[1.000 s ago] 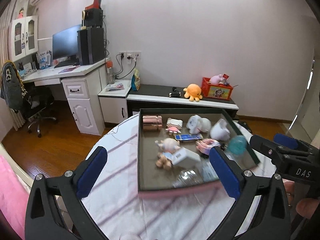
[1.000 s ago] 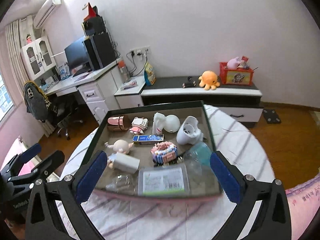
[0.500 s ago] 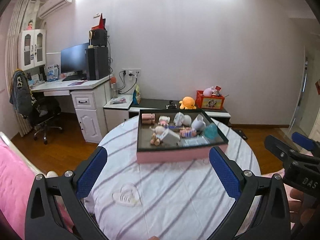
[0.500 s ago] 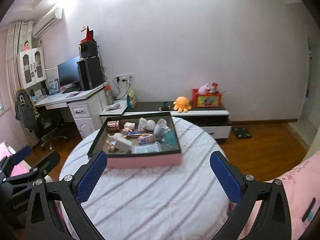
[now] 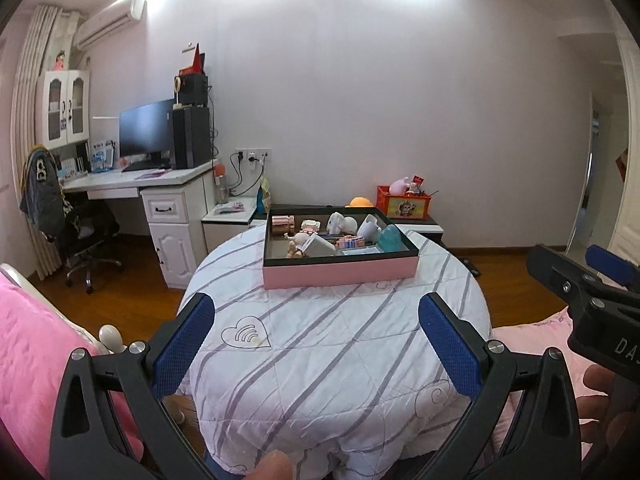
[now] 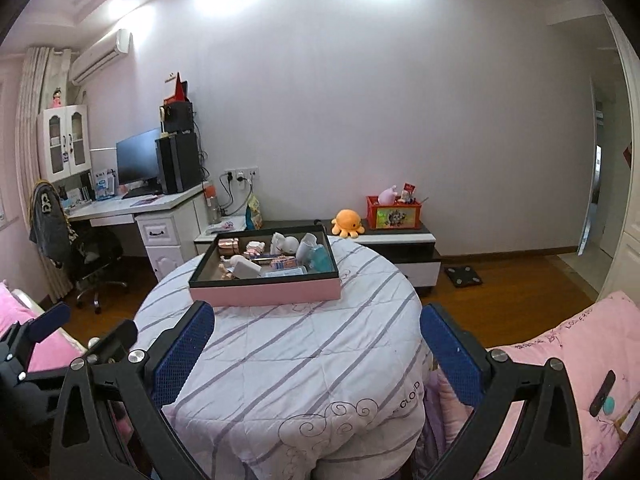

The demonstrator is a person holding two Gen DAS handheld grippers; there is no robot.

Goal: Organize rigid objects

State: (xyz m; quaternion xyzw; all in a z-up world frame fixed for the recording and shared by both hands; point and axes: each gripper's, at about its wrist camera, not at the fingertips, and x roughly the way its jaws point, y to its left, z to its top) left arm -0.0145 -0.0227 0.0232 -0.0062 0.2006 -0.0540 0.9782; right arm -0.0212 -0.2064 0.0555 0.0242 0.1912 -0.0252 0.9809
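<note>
Round table (image 5: 332, 360) draped in a white quilted cover with purple stripes; a pink-sided tray (image 5: 340, 272) of small items sits on its far half.

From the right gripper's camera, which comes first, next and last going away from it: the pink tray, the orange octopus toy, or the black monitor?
1. Pink-sided black-rimmed tray, straight ahead on the round table.
2. Orange plush octopus toy, behind the tray, right, on the low cabinet.
3. Flat black monitor, far left on the desk.

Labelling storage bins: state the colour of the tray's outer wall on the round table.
Pink, with a black rim; the shallow rectangular tray shows best in the right wrist view.
</note>
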